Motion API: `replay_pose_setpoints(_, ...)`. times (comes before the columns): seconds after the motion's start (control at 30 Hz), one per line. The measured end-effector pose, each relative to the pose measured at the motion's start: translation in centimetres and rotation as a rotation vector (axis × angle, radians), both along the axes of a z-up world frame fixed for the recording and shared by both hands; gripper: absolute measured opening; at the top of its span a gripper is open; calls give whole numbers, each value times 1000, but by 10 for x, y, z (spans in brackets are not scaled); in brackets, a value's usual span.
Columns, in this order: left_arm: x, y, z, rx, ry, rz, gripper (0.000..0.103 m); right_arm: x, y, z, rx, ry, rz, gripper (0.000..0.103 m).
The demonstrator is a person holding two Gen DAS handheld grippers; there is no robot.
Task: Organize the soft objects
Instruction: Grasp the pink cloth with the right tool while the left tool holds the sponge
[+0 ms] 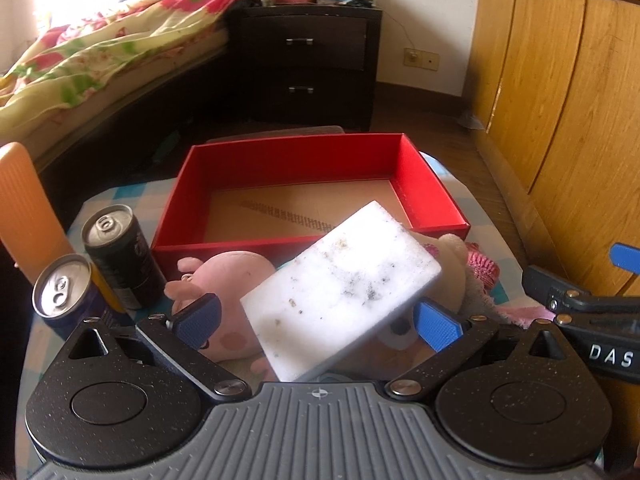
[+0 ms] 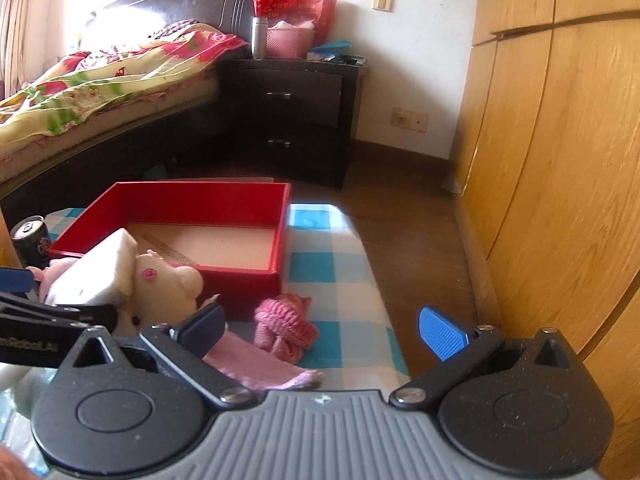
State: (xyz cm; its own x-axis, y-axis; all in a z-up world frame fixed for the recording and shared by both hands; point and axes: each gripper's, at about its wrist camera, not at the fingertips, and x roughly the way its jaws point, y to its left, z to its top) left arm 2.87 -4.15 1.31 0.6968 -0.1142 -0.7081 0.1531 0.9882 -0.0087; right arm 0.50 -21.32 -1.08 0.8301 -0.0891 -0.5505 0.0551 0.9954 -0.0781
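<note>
Between my left gripper's (image 1: 318,322) fingers sits the white sponge (image 1: 340,292), light and squashy, pinched at its near end; right gripper (image 2: 322,330) gapes wide.

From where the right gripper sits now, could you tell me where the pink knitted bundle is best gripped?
Grip the pink knitted bundle across its rounded, ribbed upper lump, coming from above and slightly right. The red cardboard box wall stands close behind it, and the right gripper is open, nearly in line.
</note>
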Motion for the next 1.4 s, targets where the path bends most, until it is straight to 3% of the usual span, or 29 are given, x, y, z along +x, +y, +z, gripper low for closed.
replay_pose_setpoints(1.23,1,1,-5,-2,-6,5,97,1,-7,-3,24,13,-9,85)
replay_pose_setpoints(1.4,2,1,-7,-29,-3,-25,88,3,-10,-3,45,22,-14,85)
